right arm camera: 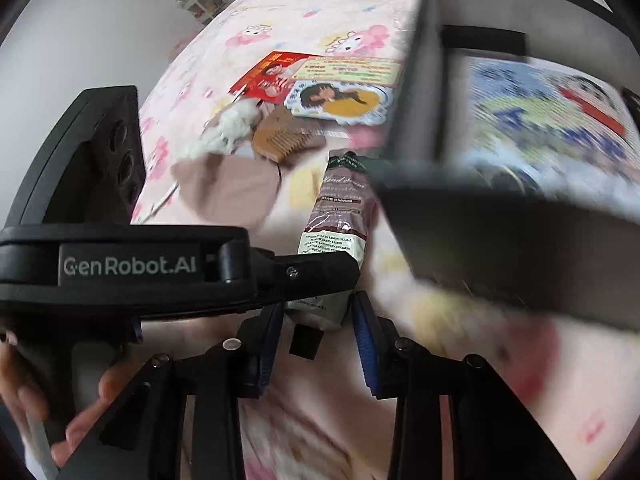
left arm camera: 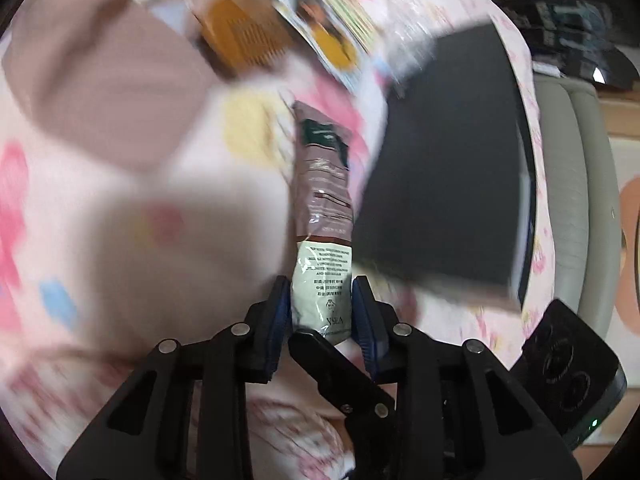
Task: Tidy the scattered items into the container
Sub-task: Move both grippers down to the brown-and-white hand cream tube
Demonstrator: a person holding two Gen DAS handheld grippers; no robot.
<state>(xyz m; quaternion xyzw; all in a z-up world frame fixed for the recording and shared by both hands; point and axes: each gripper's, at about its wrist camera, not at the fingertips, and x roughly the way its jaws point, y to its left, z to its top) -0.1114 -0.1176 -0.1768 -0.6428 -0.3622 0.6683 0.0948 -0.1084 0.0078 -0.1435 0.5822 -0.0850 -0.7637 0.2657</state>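
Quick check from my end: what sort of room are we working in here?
Probably a bedroom. The work surface looks like a bed, covered by a pink cartoon-print sheet, and the clutter is personal: a hand cream tube, a wooden comb and a brown cloth. A dark container sits on the sheet.

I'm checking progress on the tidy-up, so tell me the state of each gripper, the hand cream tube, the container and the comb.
hand cream tube: capped, outside the container.
left gripper: shut on the tube's tail end.
right gripper: around that same end; contact unclear.
container: open-topped, a printed item already inside.
comb: outside the container, untouched.
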